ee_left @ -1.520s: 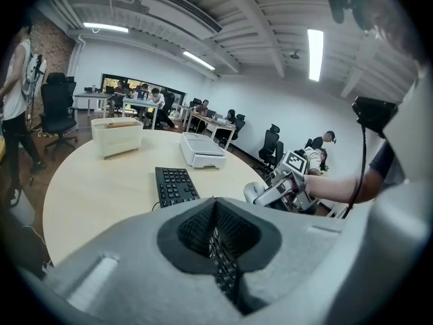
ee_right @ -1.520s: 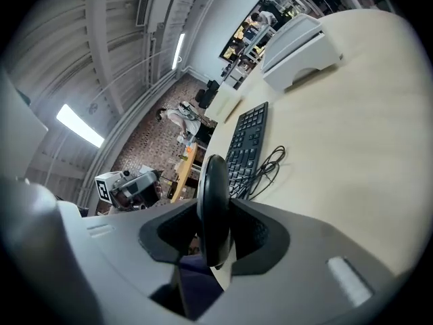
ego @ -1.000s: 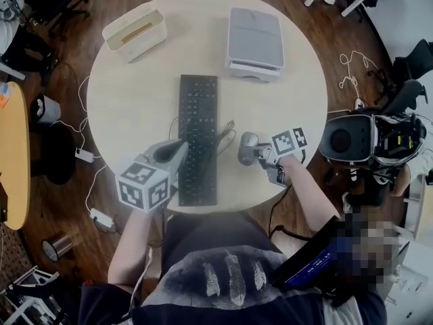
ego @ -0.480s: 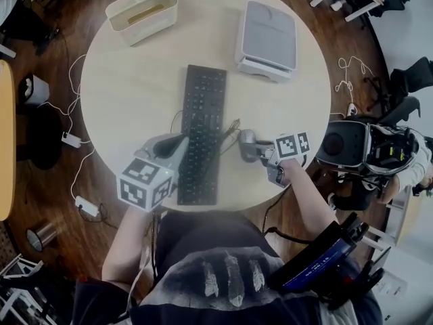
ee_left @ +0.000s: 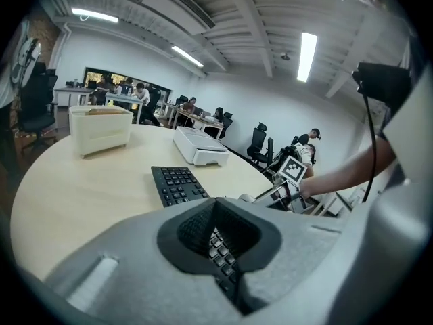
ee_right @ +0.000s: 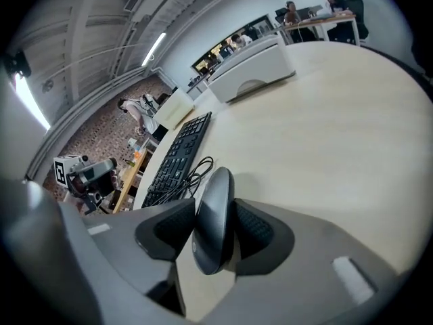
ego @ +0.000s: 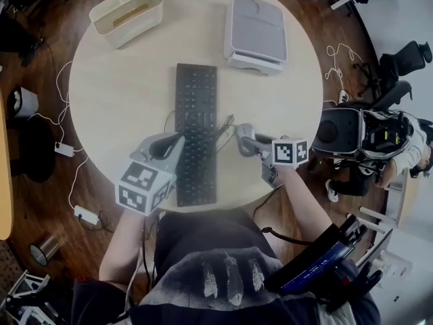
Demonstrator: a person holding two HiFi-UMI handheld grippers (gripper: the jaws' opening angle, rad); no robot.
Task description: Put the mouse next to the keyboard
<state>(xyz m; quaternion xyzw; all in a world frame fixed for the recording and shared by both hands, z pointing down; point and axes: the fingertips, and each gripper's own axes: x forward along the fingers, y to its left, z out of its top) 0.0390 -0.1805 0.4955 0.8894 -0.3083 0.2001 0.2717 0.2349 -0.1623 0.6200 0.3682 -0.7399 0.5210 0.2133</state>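
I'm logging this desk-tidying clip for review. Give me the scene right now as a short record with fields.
table: round, pale wood
keyboard: black, mid-table, a cable bunched at its right edge
mouse: grey, standing on its edge, right of the keyboard by the cable
right hand-held gripper: jaws have just been opening; mouse between them, gap showing at one pad
left hand-held gripper: shut, empty, at the keyboard's left edge
far side: beige box, grey tray unit
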